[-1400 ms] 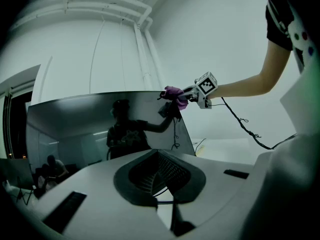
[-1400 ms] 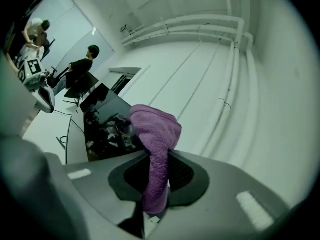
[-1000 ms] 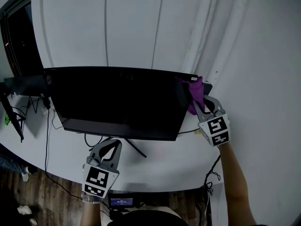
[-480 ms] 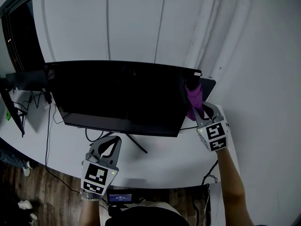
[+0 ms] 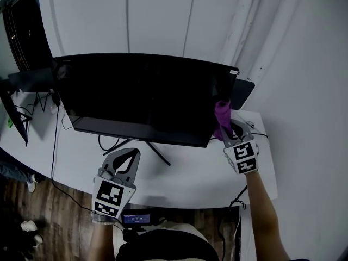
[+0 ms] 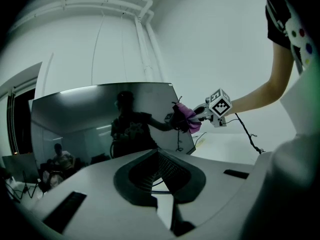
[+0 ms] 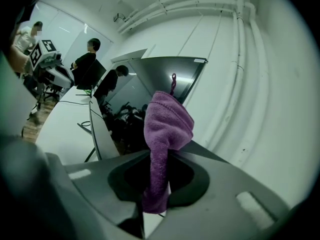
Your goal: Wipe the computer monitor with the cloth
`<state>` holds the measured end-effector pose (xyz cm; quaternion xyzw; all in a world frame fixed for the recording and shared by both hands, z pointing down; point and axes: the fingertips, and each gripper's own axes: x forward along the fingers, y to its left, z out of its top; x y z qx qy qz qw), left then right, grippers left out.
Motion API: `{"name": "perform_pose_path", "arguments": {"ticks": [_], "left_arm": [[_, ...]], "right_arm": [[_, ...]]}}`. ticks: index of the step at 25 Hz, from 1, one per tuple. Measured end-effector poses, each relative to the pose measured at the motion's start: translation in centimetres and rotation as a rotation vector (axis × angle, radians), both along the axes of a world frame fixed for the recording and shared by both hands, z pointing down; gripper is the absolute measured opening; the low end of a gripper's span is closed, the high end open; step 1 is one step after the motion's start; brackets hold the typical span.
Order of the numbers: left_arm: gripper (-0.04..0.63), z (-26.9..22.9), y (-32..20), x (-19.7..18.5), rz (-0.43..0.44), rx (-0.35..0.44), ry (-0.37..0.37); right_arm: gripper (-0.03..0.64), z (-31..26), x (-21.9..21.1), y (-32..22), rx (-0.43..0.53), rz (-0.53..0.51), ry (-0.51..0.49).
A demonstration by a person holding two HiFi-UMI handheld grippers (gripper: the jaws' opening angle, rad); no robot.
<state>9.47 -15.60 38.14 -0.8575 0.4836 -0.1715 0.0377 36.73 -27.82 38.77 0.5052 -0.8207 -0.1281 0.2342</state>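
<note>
Right gripper (image 5: 227, 129) is clamped on the purple cloth (image 5: 221, 113), whose bunched end is pressed low against the right edge of the monitor (image 5: 141, 97). Cloth looks soft, light, limp; best pinched mid-fold. Screen likely fragile, so light pressure. Left gripper (image 5: 124, 159) is closed, empty, over the near desk (image 5: 179, 178).

A wide, dark computer monitor (image 5: 141, 97) is seen upright on its stand, toward 12 o'clock in the head view. A purple cloth (image 5: 222, 118), bunched and pinched between the jaws of the right gripper (image 5: 228, 130), is pressed against the panel's right edge, at about 4 o'clock.
</note>
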Motion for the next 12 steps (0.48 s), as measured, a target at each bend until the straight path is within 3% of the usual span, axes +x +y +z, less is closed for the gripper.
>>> {"name": "perform_pose_path", "arguments": {"ticks": [12], "left_arm": [[0.006,0.6,1.2,-1.2,-0.042,-0.003,0.004]], "right_arm": [[0.067,7.4,-0.2,1.4,-0.147,0.012,-0.008]]}}
